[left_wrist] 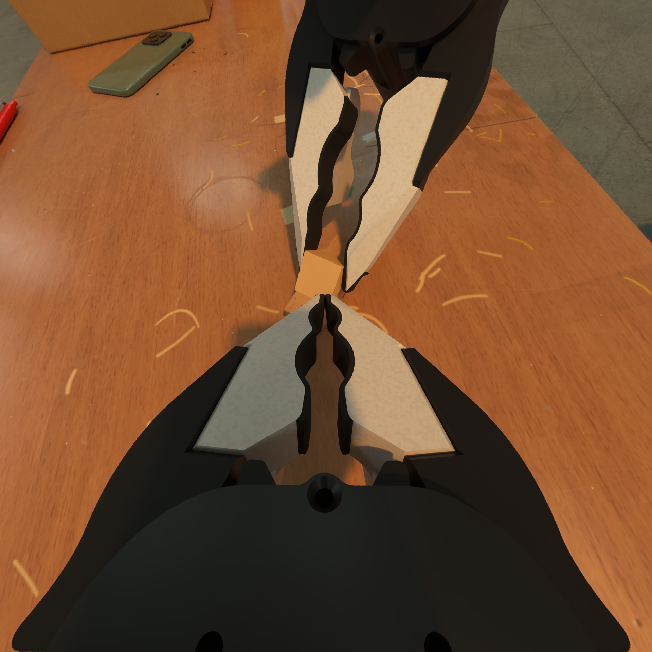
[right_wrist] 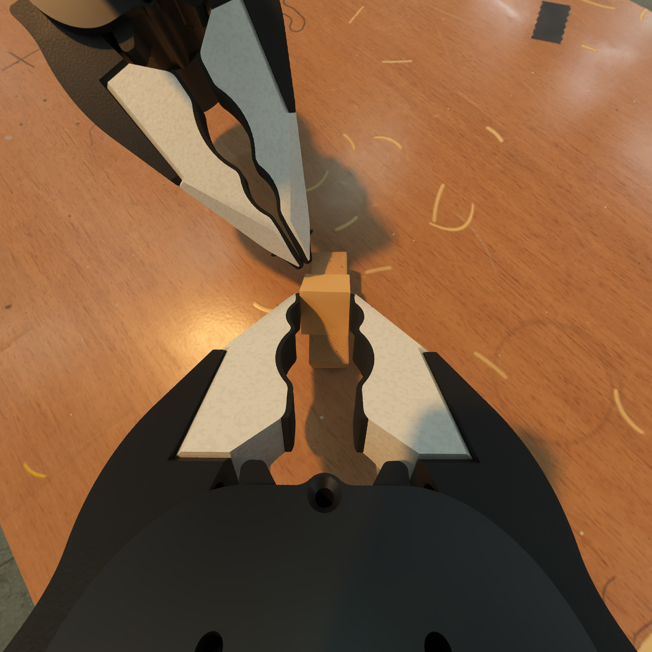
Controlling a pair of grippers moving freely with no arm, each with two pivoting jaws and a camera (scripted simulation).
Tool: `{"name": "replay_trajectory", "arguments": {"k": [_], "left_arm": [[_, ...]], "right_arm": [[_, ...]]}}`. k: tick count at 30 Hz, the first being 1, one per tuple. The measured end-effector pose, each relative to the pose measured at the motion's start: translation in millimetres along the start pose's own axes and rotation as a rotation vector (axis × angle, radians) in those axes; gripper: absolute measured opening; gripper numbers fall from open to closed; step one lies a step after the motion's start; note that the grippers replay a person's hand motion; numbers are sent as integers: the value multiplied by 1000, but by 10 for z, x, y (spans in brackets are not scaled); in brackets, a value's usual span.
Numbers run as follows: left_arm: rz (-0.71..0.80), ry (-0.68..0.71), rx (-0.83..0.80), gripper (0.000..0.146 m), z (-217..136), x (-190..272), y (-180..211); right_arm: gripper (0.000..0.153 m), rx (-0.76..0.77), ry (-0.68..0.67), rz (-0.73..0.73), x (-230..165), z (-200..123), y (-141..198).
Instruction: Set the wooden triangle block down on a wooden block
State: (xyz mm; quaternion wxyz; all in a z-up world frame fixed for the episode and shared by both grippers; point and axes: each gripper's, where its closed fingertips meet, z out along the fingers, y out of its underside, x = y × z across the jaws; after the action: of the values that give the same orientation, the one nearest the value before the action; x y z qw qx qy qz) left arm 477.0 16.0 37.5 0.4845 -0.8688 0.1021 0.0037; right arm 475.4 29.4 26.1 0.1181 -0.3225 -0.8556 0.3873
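Observation:
The wooden triangle block (right_wrist: 324,307), orange-tan, sits between the fingertips of my right gripper (right_wrist: 325,298), which is shut on it. It is directly over a paler wooden block (right_wrist: 328,351) that lies flat on the table; I cannot tell whether they touch. In the left wrist view the triangle block (left_wrist: 319,271) shows in the right gripper (left_wrist: 323,280), with a corner of the pale block (left_wrist: 294,304) below. My left gripper (left_wrist: 324,297) is shut and empty, its tips right next to the triangle block. It also shows in the right wrist view (right_wrist: 305,261), at the pale block's far end.
A green phone (left_wrist: 141,63), a cardboard box (left_wrist: 116,21) and a red pen (left_wrist: 7,116) lie at the table's far left. A black patch (right_wrist: 551,23) is on the table top. Wood shavings are scattered about. The table edge (left_wrist: 564,141) runs along the right.

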Motion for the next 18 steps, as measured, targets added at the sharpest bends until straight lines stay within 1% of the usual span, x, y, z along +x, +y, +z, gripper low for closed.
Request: {"name": "replay_trajectory", "arguments": {"k": [8, 11, 13, 16, 18], "left_arm": [[-10, 2, -4, 0, 7, -5, 0], [0, 60, 34, 0, -10, 51, -19], [-29, 69, 117, 0, -80, 27, -121], [-133, 10, 279, 13, -283, -142, -280], [-185, -81, 301, 19, -404, -319, -263]], "right_arm": [[27, -3, -5, 3, 2, 1, 0], [27, -8, -10, -4, -4, 3, 2], [27, -14, -4, -9, -6, 4, 3], [27, -22, -17, -16, -33, 2, 8], [37, -22, -67, -18, -96, -7, 20]]}}
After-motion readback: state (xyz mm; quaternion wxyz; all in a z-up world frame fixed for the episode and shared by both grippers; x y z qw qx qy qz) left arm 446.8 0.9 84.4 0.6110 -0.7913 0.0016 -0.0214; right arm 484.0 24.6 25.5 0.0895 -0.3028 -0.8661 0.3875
